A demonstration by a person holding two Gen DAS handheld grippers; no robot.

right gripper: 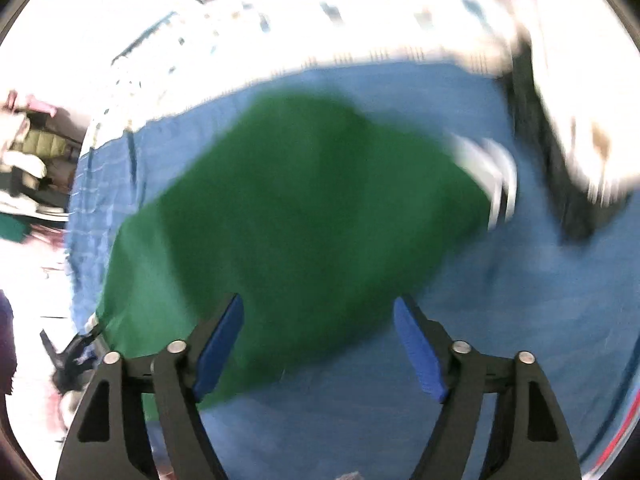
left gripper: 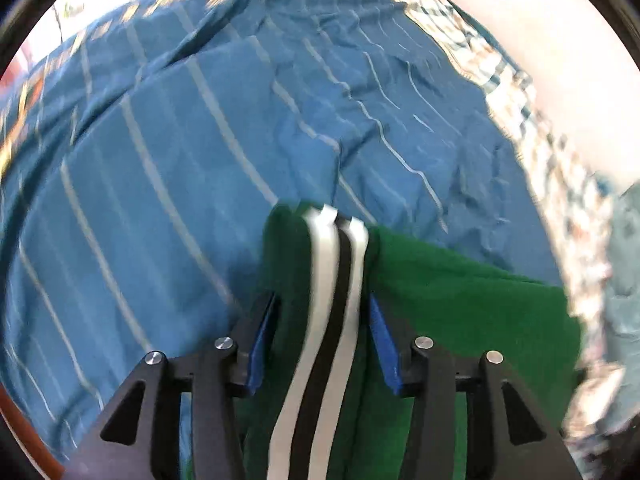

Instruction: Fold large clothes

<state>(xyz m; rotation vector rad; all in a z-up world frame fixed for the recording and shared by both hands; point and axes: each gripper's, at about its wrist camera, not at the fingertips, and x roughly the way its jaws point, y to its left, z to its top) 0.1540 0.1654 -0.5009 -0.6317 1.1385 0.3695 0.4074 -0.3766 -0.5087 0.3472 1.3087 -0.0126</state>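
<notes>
Bedding came first on the left: a blue striped bed cover (left gripper: 168,152), creased and spread wide, filled most of the left wrist view, with a pale patterned sheet (left gripper: 520,120) edging it on the far right. Over the cover lay the green garment (left gripper: 460,304), its trim of white and black stripes (left gripper: 332,288) running up between the fingers of the left claw (left gripper: 323,340). That claw's blue pads (left gripper: 260,344) stood on either side of the bunched cloth, close against it, and whether they truly pinched the fabric or only flanked it could not be told from the picture.

From the right wrist view, badly smeared by motion blur, the same green garment (right gripper: 304,216) lay in a broad heap on the blue cover (right gripper: 520,320), with the striped trim (right gripper: 492,176) showing at its right end. The right claw (right gripper: 320,344) hung above it with its fingers spread wide apart, the left pad (right gripper: 220,344) over the green cloth, the right pad over bare cover, nothing caught between them. Beyond the bed everything was washed out and unclear.
</notes>
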